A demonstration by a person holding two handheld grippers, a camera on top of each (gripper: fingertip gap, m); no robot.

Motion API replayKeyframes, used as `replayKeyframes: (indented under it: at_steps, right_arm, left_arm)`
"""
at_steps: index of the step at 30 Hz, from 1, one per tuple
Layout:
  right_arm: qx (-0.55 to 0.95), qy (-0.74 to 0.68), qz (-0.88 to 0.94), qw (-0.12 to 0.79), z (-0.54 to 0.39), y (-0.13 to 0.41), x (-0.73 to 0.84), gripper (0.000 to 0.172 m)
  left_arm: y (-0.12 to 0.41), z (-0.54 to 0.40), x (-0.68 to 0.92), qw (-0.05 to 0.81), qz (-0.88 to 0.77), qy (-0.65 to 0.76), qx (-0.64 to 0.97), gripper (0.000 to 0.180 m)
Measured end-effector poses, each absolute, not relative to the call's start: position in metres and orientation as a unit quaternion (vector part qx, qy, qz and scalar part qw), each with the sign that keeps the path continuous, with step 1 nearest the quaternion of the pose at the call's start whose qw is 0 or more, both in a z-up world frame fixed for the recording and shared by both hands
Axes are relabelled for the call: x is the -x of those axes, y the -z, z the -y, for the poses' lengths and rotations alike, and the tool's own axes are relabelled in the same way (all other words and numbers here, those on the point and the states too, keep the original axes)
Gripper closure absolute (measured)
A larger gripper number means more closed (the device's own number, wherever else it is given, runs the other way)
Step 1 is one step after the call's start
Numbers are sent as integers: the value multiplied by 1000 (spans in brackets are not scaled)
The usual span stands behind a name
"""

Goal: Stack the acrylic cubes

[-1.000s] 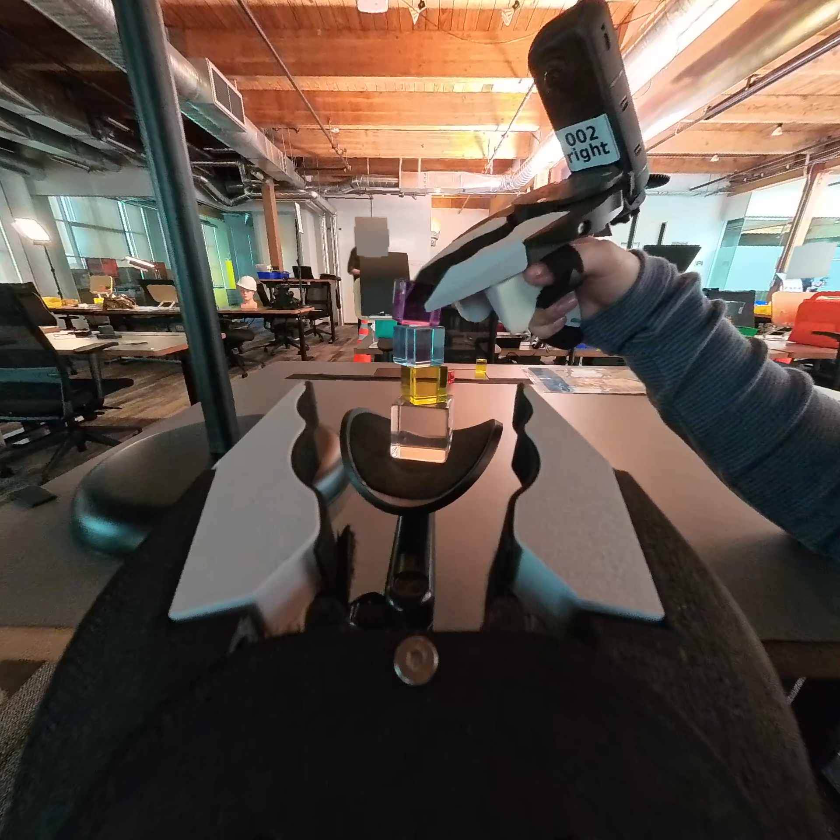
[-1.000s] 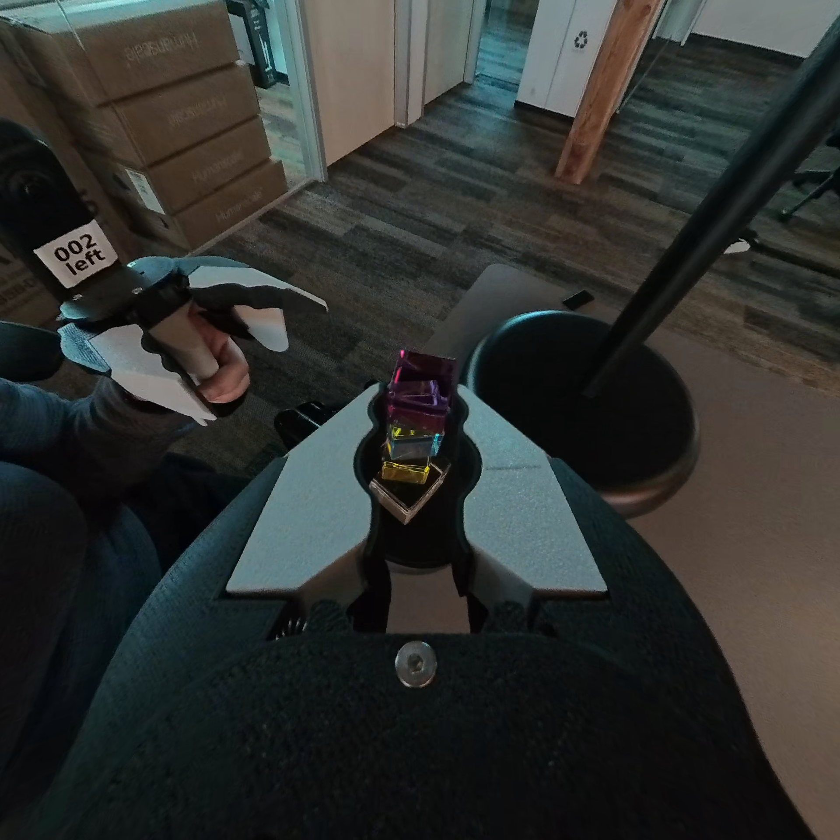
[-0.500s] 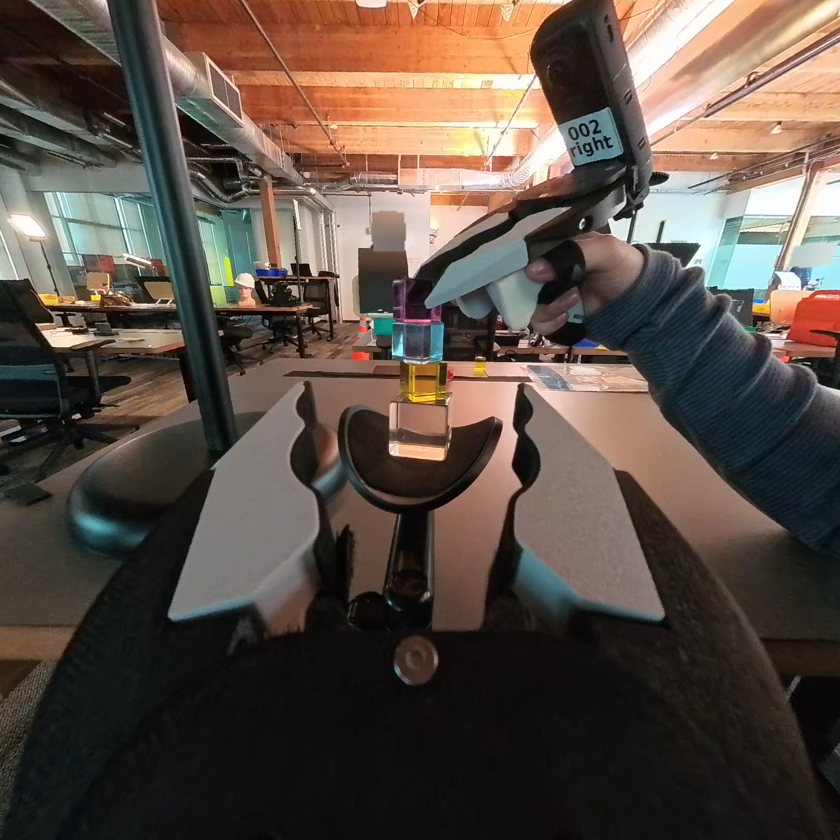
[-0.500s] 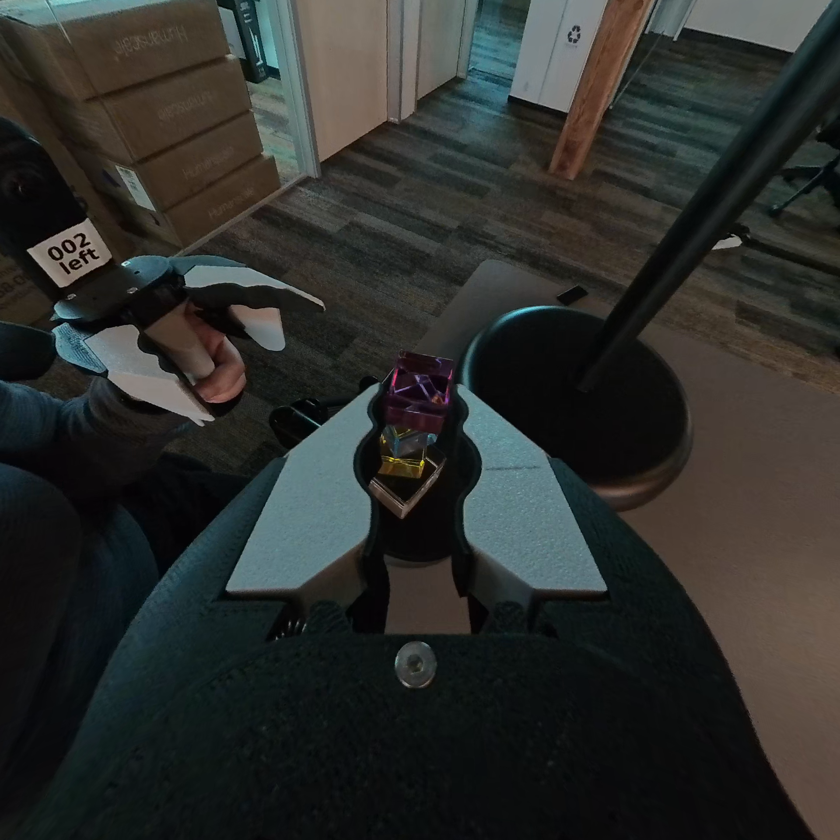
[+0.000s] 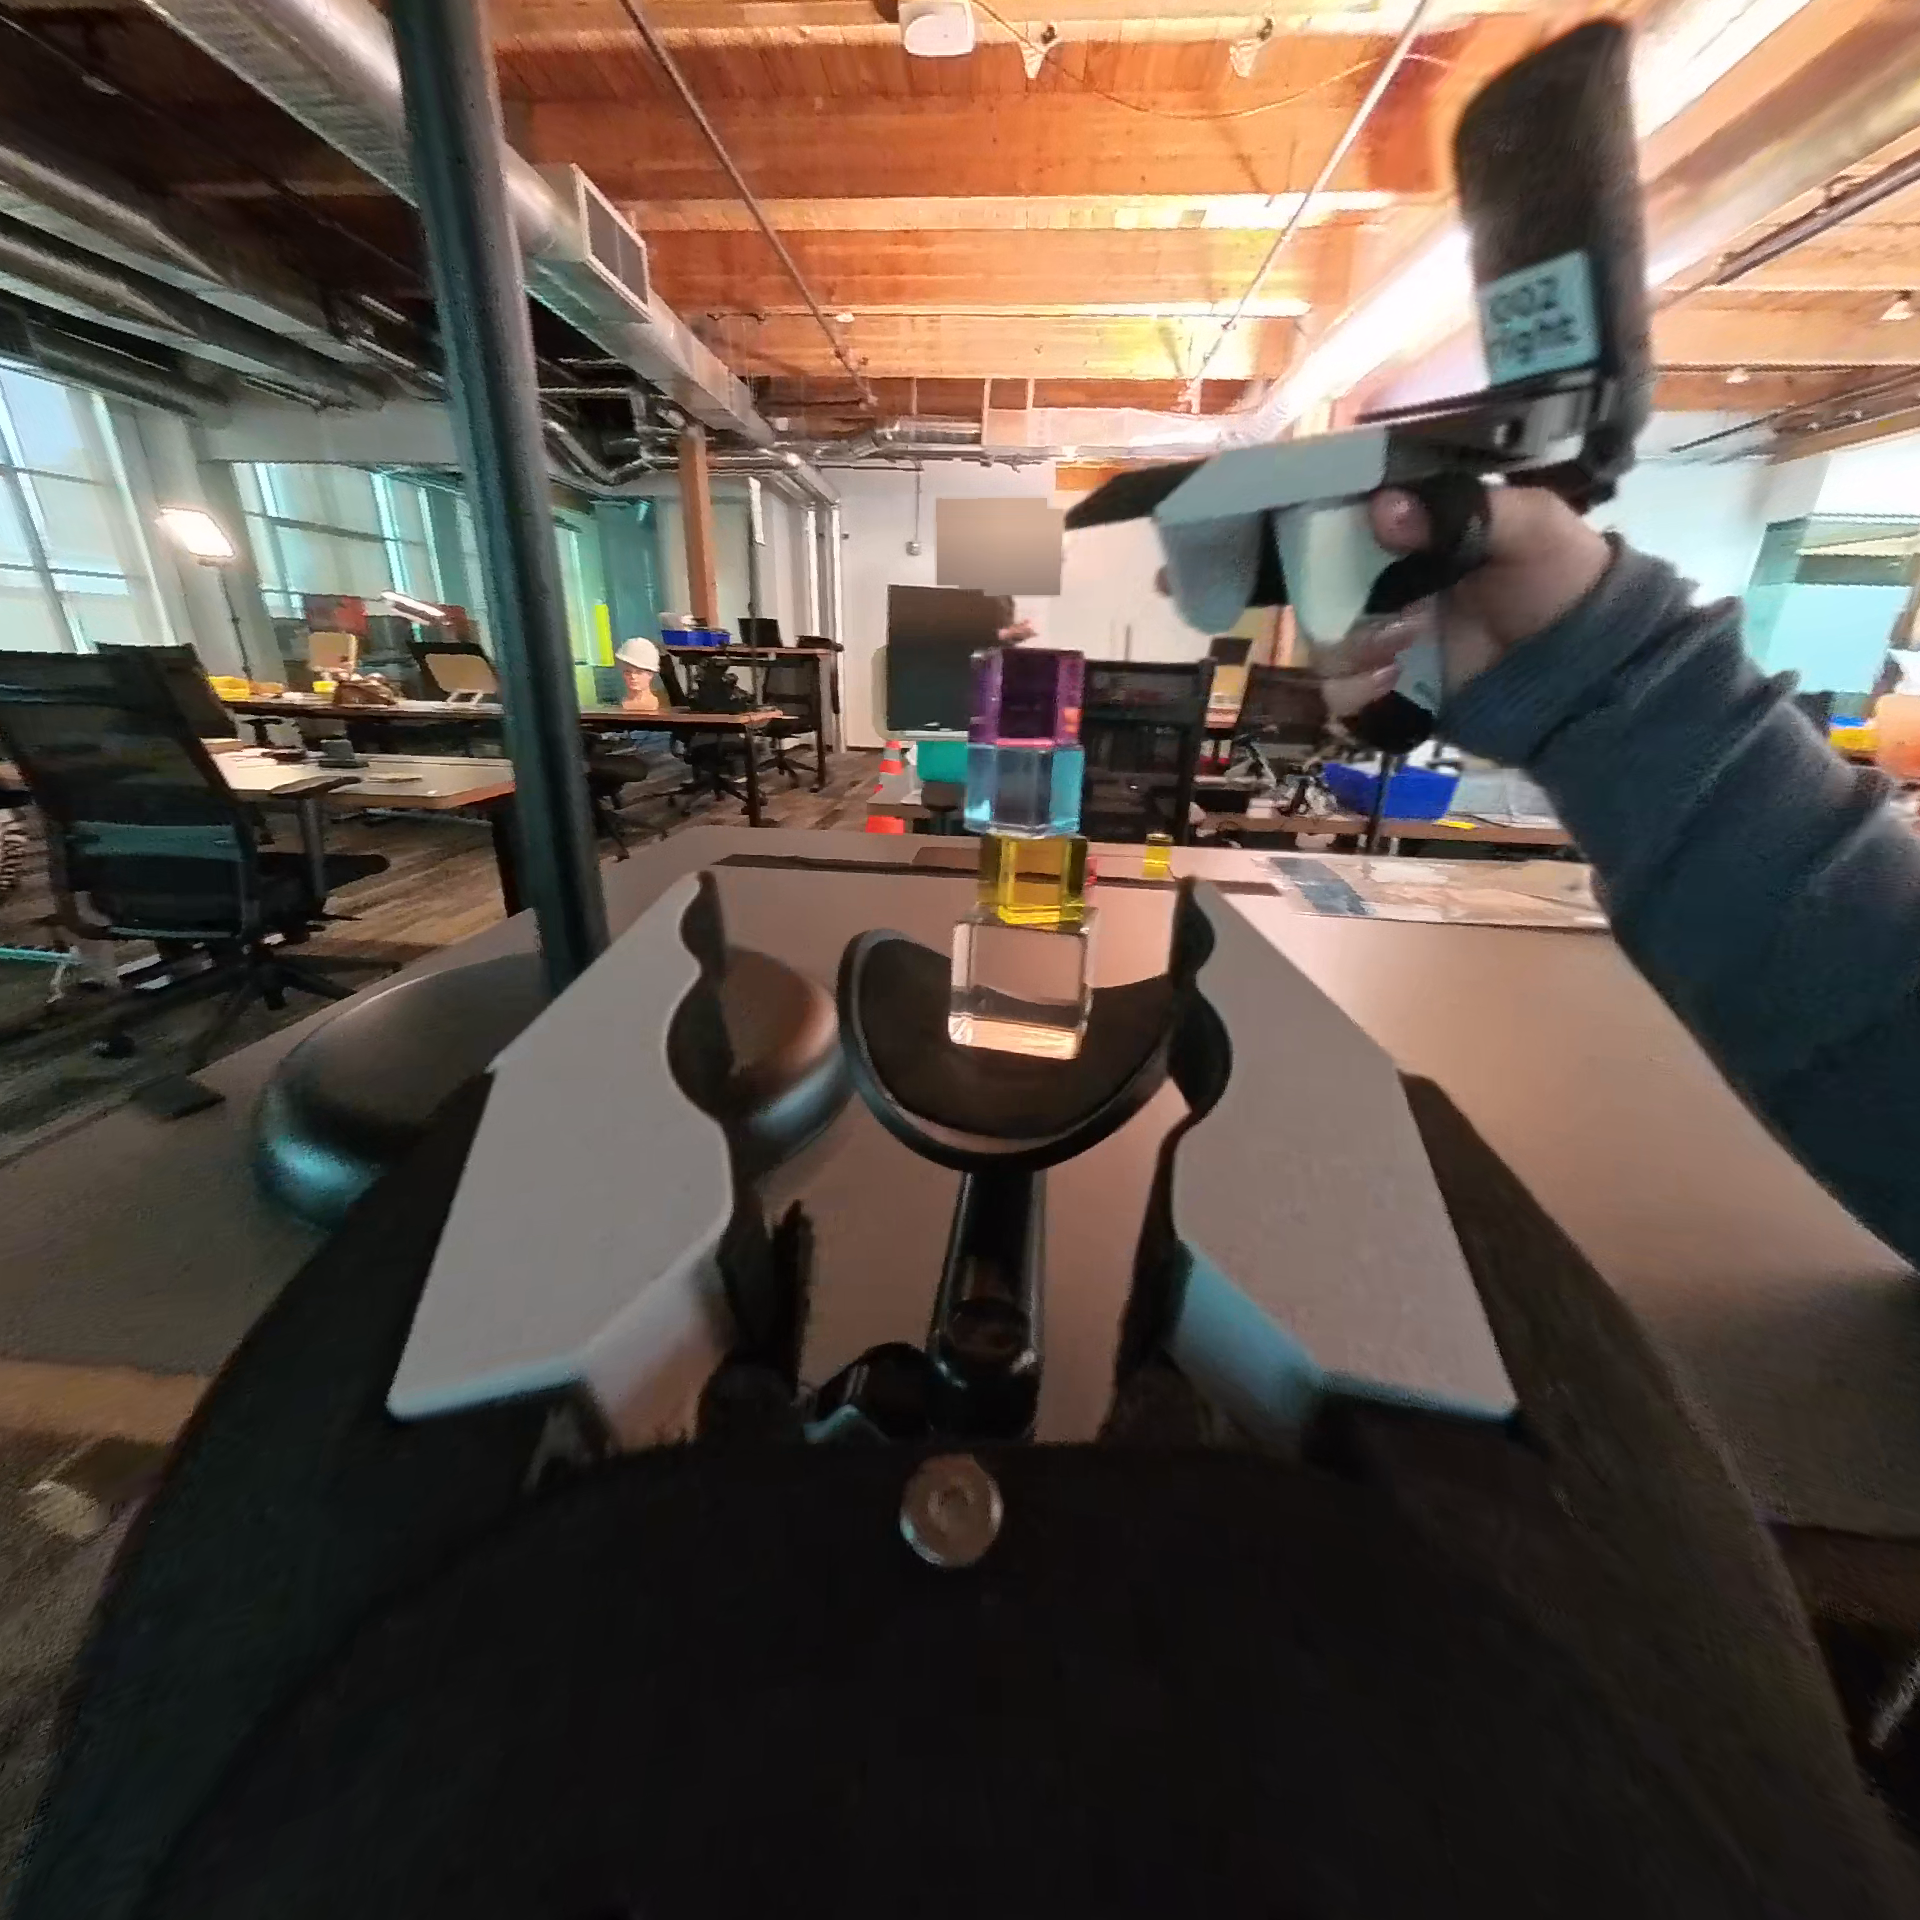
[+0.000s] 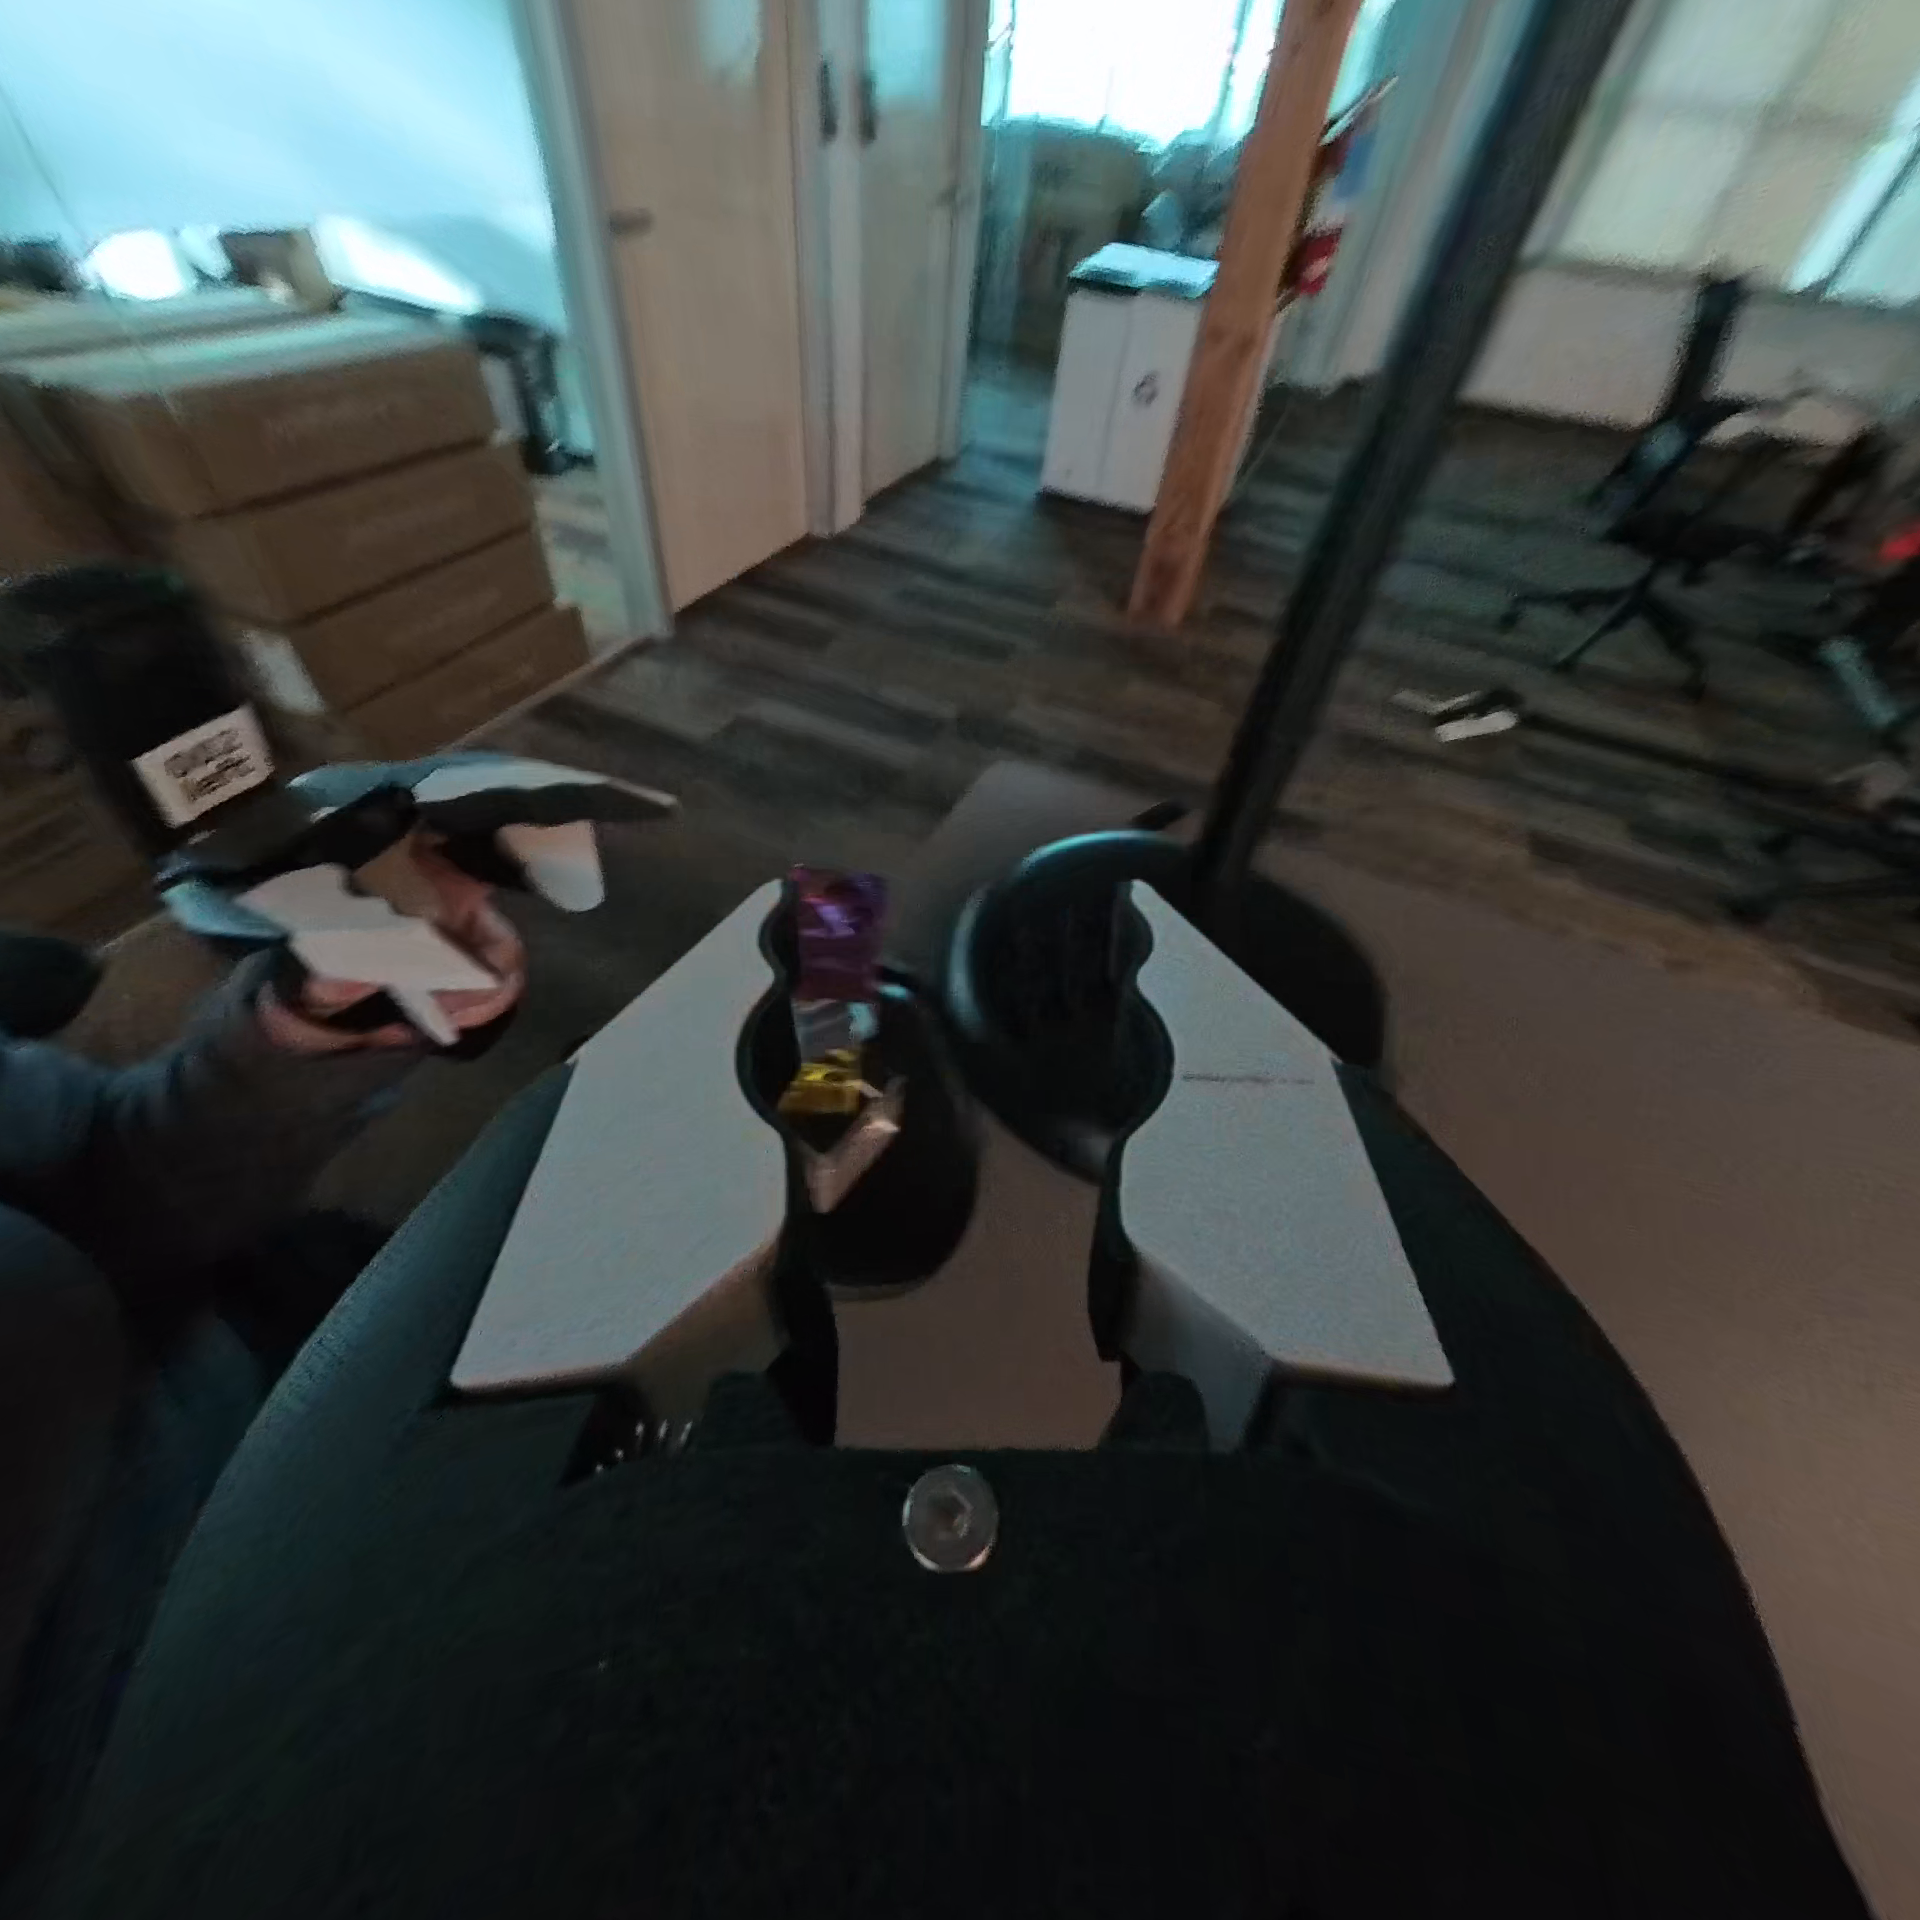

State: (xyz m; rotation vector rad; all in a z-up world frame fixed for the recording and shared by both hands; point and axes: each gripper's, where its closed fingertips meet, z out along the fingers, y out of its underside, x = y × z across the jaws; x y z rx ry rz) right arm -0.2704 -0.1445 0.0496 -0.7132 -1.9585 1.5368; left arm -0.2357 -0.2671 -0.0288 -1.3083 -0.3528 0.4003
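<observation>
A: Right, left gripper [image 5: 940,925] first. Jaws spread wide, nothing between the pads, both grey fingers [image 5: 582,1122] well clear of anything. It hangs low over the brown table [image 5: 1507,1039], level with the base of the stack.

B: And the stack itself?

A: Four see-through cubes, one on another. Clear cube [image 5: 1020,987] at the bottom, standing on a black crescent-shaped dish [image 5: 997,1101]. Yellow cube [image 5: 1034,878] on it, then blue cube [image 5: 1023,790], then purple cube [image 5: 1027,694] on top. Upright, edges slightly out of line.

B: Right gripper?

A: Right gripper [image 6: 951,914] is released too, jaws apart, pads bare. In its own view, which is blurred, the purple cube [image 6: 836,935] shows close beside the left-hand finger; cannot tell whether they touch from there. From the left wrist view the same gripper [image 5: 1236,540] sits above and to the right of the stack, apart from it, held by a hand [image 5: 1455,582] in a grey-blue sleeve.

B: Surroundings?

A: Dark pole [image 5: 488,499] rising from a round black base [image 5: 343,1101] on the table's left. Small yellow block [image 5: 1156,860] far back on the table. Cardboard boxes [image 6: 301,499] stacked on the floor in the right wrist view, wooden post [image 6: 1236,312] beyond.
</observation>
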Motion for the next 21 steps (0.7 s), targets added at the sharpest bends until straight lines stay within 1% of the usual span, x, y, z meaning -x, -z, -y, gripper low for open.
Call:
replayKeyframes:
  at_steps: [3, 6, 8, 10, 12, 14, 17, 18, 20, 21]
  right_arm:
    - [309, -577, 658, 373, 76, -68, 284, 110]
    - [383, -555, 569, 471, -13, -68, 297, 110]
    - [451, -517, 490, 537, -84, -52, 302, 111]
    - [517, -467, 400, 596, -151, -24, 298, 112]
    - [550, -423, 339, 636, -192, 7, 290, 117]
    - [559, -364, 331, 668, -213, 37, 289, 121]
    - [542, -268, 399, 689, -221, 70, 310, 127]
    - [527, -258, 437, 682, -217, 78, 323, 128]
    - [498, -262, 510, 651, -205, 90, 350, 136]
    - [495, -250, 530, 642, -205, 96, 359, 137]
  left_arm:
    - [26, 271, 240, 769, 169, -192, 586, 93]
    - [19, 280, 243, 787, 171, -209, 555, 89]
    - [13, 288, 246, 799, 173, -233, 527, 88]
    - [7, 299, 249, 809, 174, -262, 497, 87]
    - [4, 309, 252, 813, 180, -290, 471, 92]
    - [3, 318, 257, 814, 187, -311, 453, 95]
    - [5, 326, 266, 815, 198, -329, 434, 97]
    - [7, 328, 270, 815, 202, -331, 430, 97]
    - [9, 330, 278, 815, 211, -328, 428, 98]
    - [10, 330, 281, 816, 214, -320, 431, 98]
